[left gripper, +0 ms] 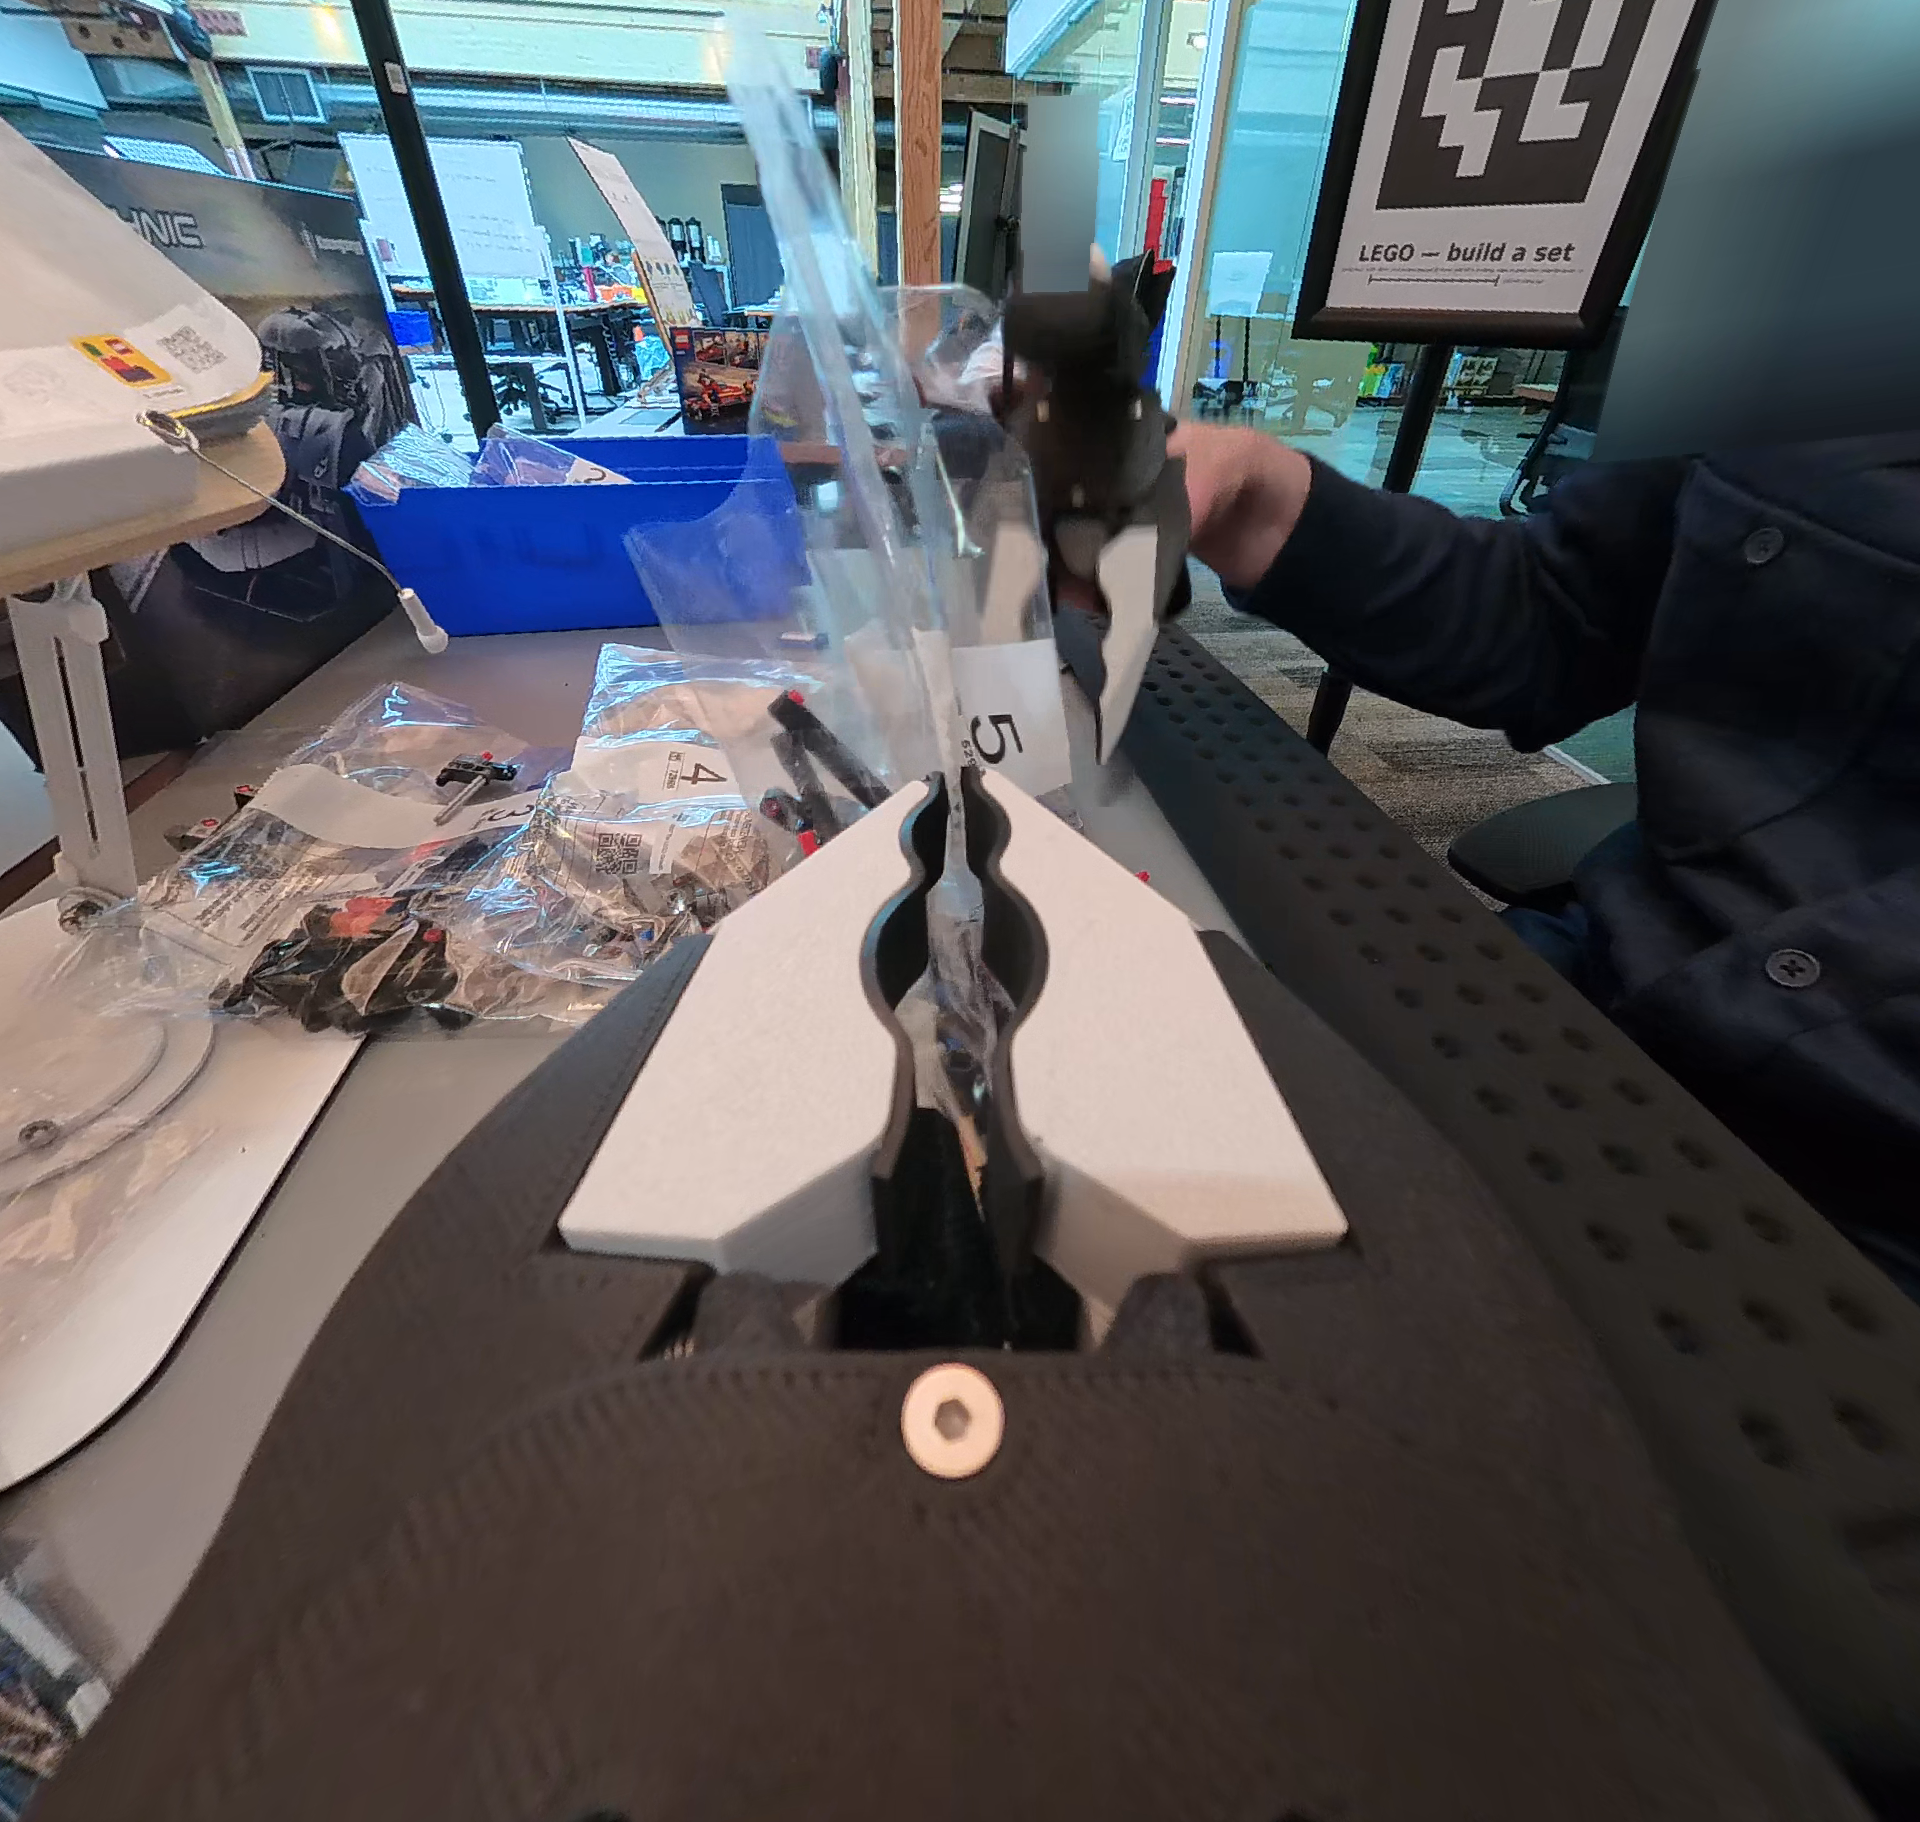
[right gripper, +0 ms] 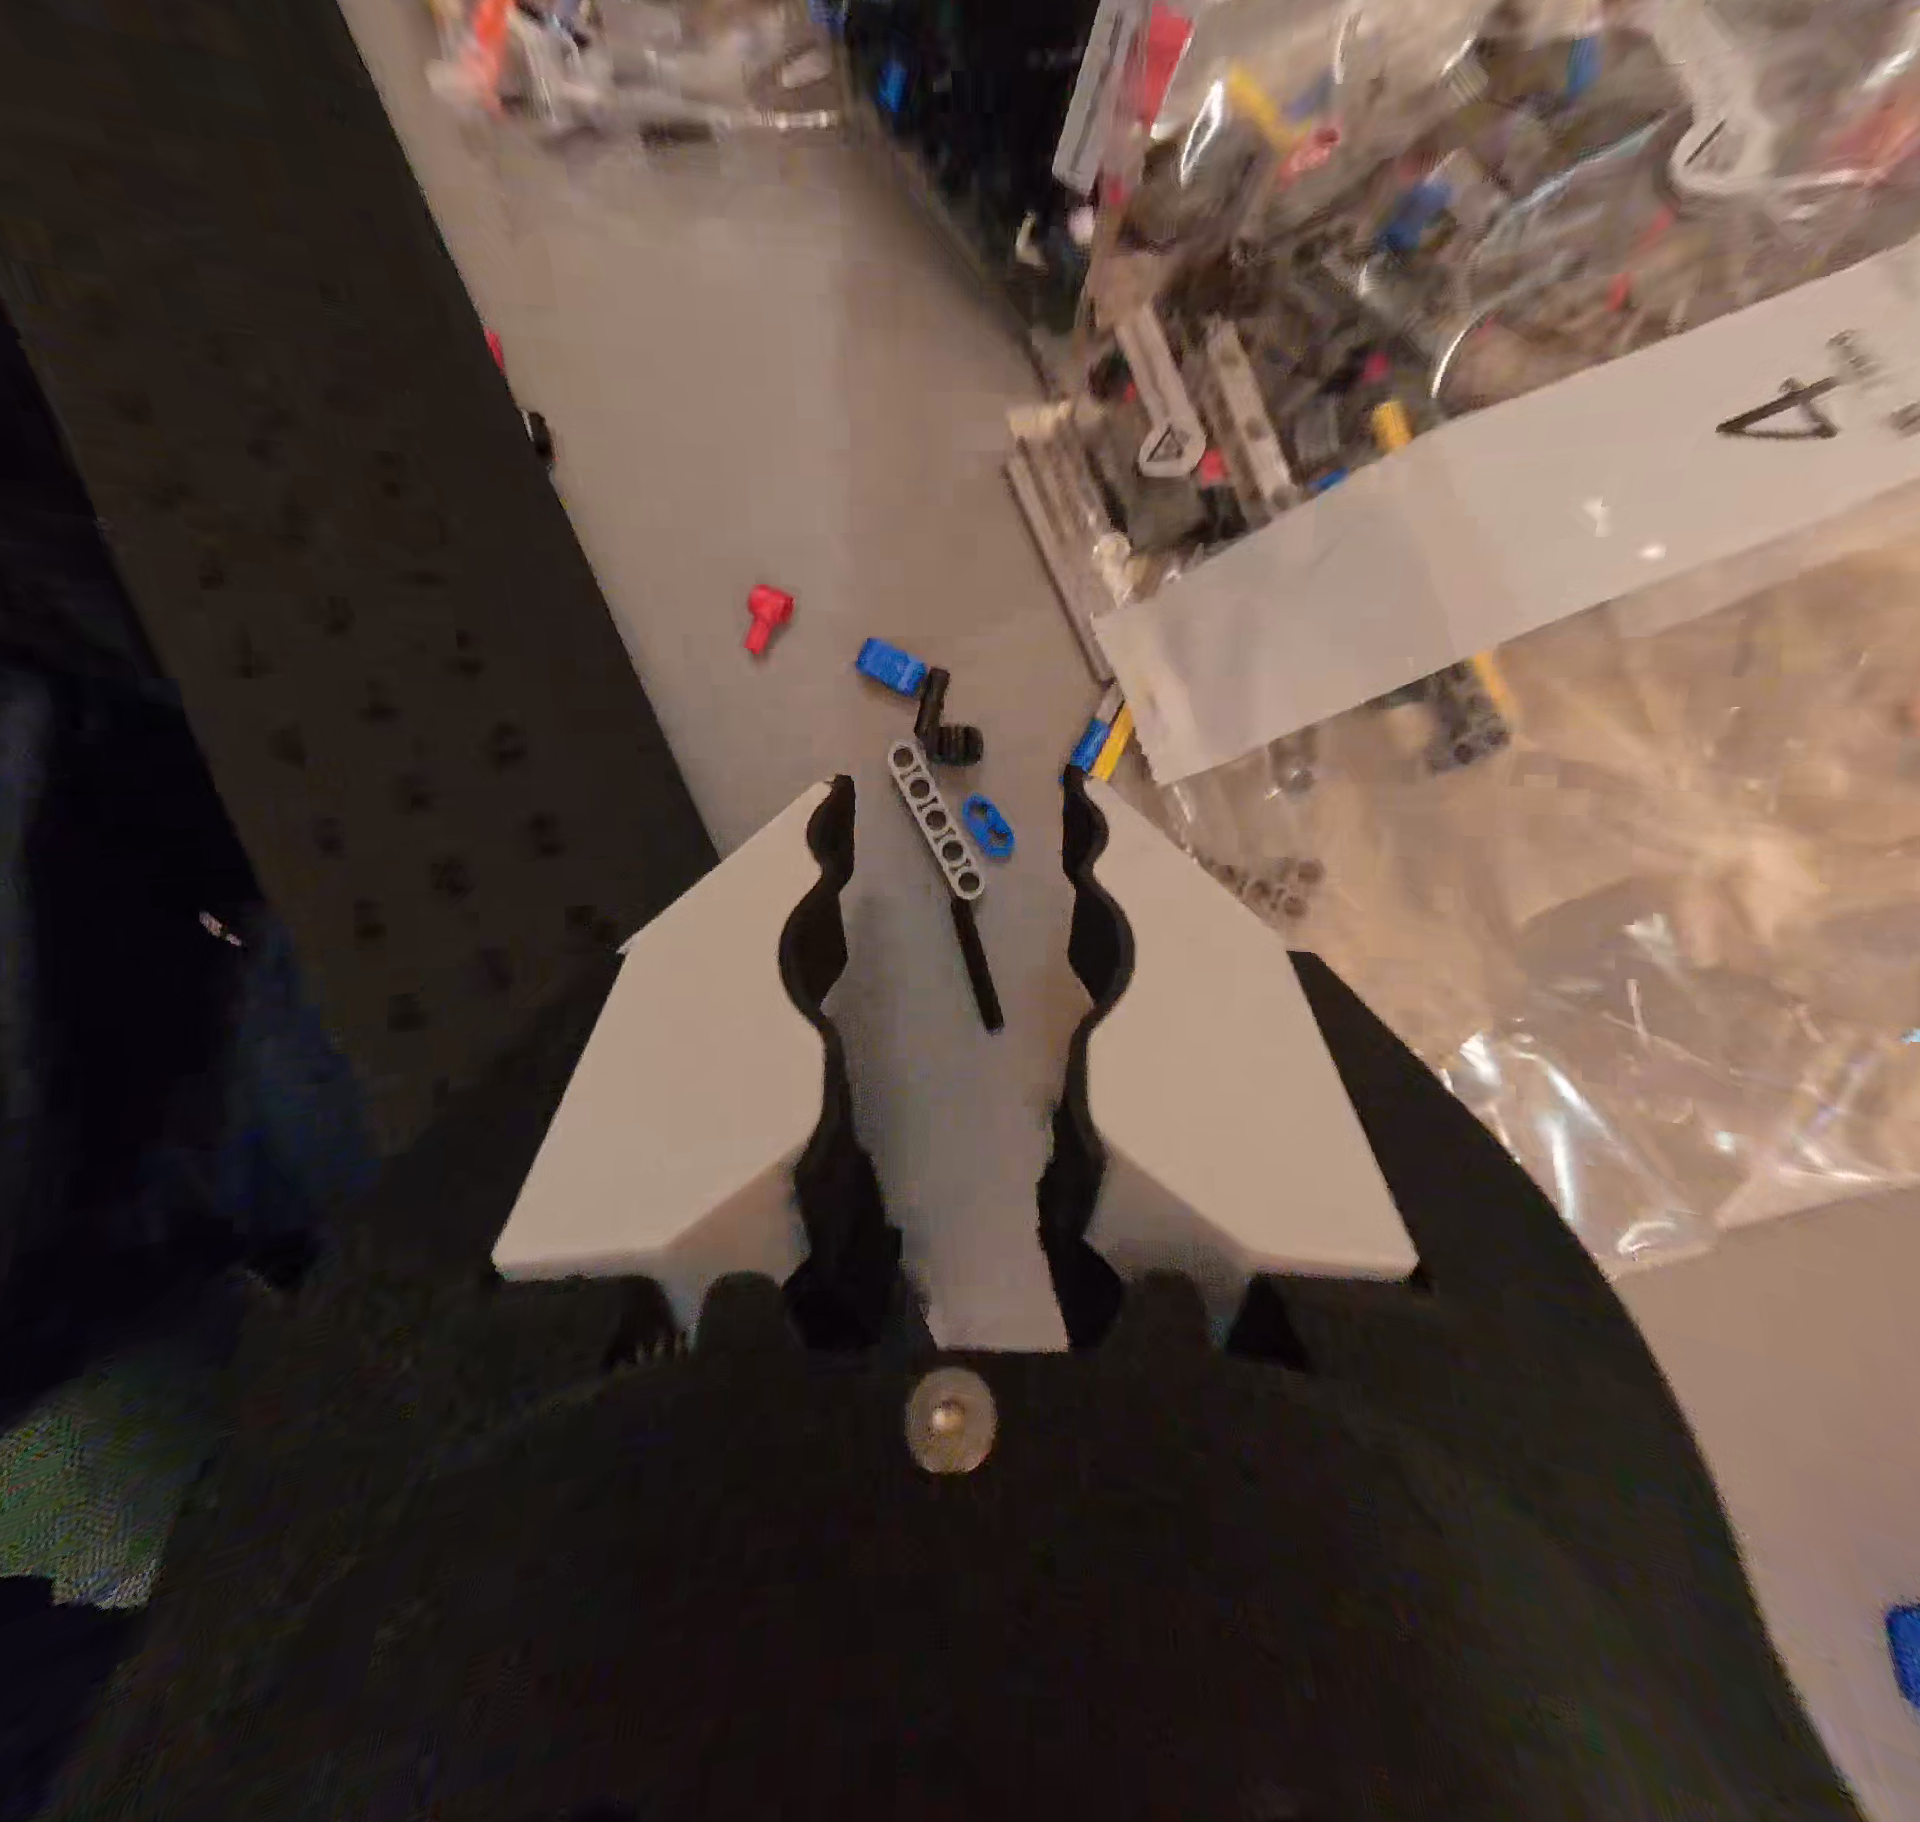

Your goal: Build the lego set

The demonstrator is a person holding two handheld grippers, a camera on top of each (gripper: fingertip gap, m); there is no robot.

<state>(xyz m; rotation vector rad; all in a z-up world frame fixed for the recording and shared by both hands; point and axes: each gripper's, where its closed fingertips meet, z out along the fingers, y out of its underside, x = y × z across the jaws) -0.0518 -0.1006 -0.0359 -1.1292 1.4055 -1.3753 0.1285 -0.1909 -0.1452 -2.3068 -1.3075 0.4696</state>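
The left gripper [left gripper: 951, 796] is clamped on a clear plastic bag [left gripper: 883, 525], which it holds upright above the table [left gripper: 499, 1076]. The right gripper [right gripper: 956, 796] has its fingers apart, over loose pieces: a grey beam [right gripper: 935, 822] and a black axle [right gripper: 977, 967]. The bag looks light, soft and slippery, so I would grip its edge. What is inside is hard to see.

Left view bright daylit; right dim, blurry
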